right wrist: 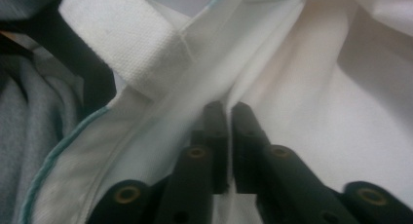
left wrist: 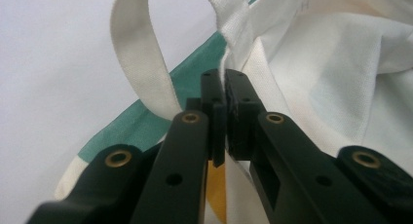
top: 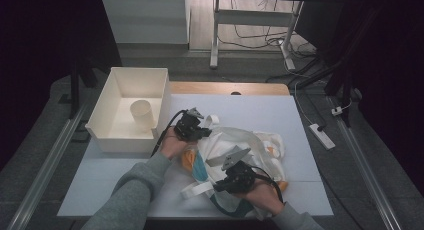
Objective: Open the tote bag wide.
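White cloth tote bag [top: 250,150] crumpled at table's [top: 300,115] near centre, right of white bin [top: 112,87] holding a cup [top: 142,114]. Left gripper [left wrist: 225,95] clamped on bag's rim by a handle [left wrist: 139,58]; right gripper [right wrist: 226,118] pinching bag's near edge

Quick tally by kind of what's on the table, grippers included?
Grippers: 2, the left gripper and the right gripper, each pinching the bag's fabric
Cloth tote bag: 1
White bin: 1
Cup in the bin: 1
Total: 5
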